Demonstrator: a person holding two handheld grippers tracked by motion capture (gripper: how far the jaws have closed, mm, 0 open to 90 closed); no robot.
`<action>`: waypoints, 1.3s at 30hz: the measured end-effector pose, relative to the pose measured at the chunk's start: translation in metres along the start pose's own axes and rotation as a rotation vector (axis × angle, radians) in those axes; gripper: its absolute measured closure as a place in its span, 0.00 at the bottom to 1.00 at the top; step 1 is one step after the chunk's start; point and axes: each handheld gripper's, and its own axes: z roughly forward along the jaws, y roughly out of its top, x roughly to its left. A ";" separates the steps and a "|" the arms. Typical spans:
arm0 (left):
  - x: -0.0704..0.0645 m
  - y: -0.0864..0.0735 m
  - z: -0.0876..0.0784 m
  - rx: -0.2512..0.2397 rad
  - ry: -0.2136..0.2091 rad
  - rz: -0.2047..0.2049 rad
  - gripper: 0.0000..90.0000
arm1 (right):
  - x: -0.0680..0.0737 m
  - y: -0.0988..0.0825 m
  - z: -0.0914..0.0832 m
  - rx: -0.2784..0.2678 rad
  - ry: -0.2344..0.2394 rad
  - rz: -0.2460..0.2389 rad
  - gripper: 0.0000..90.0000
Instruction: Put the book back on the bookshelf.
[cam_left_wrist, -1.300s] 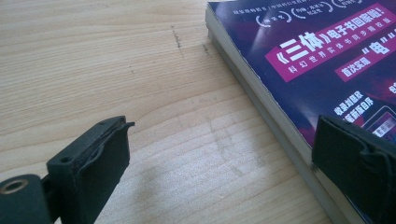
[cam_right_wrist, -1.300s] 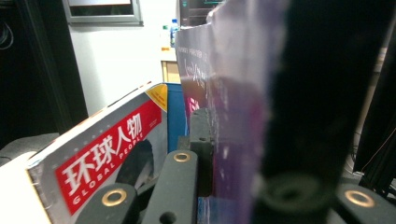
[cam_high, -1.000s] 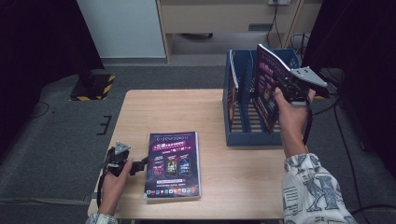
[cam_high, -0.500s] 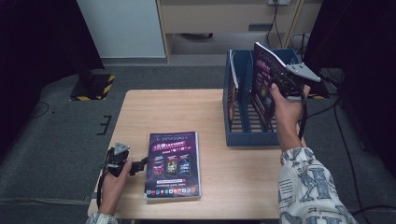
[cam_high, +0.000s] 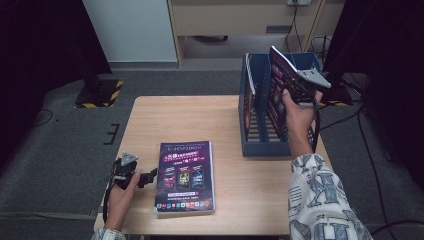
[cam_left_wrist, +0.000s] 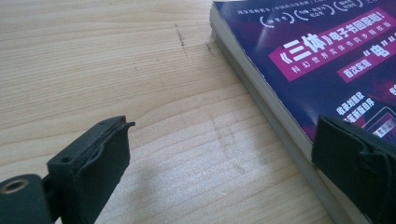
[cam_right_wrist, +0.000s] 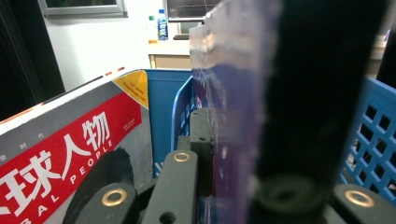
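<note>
Currently the right gripper (cam_high: 292, 92) is clamped on a purple magazine (cam_high: 276, 85), held upright and tilted above the blue file rack (cam_high: 264, 146), partly down into one of its slots. Risk, as I judge it: the lower edge could catch a slot divider and buckle the floppy cover, or the magazine could slide in the pinch. Already inside the rack stands another magazine (cam_right_wrist: 70, 154) with a red title band, in the slot left of the held one. Left of the rack, the left gripper (cam_high: 145, 178) rests with jaws apart, holding nothing, beside a flat purple book (cam_high: 186, 175).
</note>
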 end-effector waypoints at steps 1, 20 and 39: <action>0.000 0.000 0.000 0.001 0.000 0.000 0.04 | 0.000 -0.002 0.001 -0.001 0.000 0.004 0.93; 0.000 -0.001 0.001 0.010 -0.003 -0.004 0.04 | -0.009 -0.032 0.011 -0.024 -0.030 0.015 0.93; 0.000 0.000 0.001 0.011 -0.002 -0.004 0.04 | -0.007 -0.050 0.016 -0.019 -0.069 0.027 0.93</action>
